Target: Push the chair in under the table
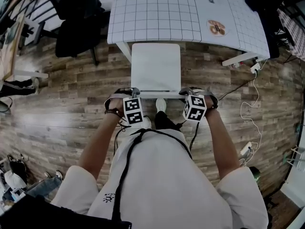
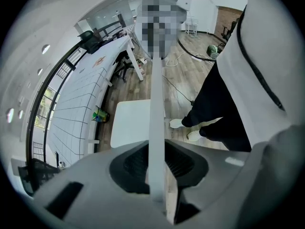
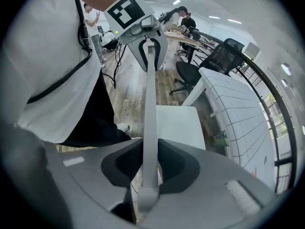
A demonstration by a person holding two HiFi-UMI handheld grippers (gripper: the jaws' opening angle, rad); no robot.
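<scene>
A white chair stands with its seat (image 1: 156,68) reaching the near edge of the grid-topped table (image 1: 152,13). Its thin backrest rail (image 1: 157,94) runs across just in front of the person. My left gripper (image 1: 128,92) is shut on the rail's left end, and my right gripper (image 1: 188,92) is shut on its right end. In the left gripper view the rail (image 2: 156,123) rises straight out from between the jaws of my left gripper (image 2: 159,175), with the seat (image 2: 131,123) below. The right gripper view shows my right gripper (image 3: 147,175) clamped on the same rail (image 3: 149,113).
A black office chair (image 1: 76,27) stands left of the table. White cables and a power strip (image 1: 247,149) lie on the wooden floor at right. The person's shoes (image 1: 161,105) are just behind the chair. A green bottle (image 2: 98,114) sits under the table.
</scene>
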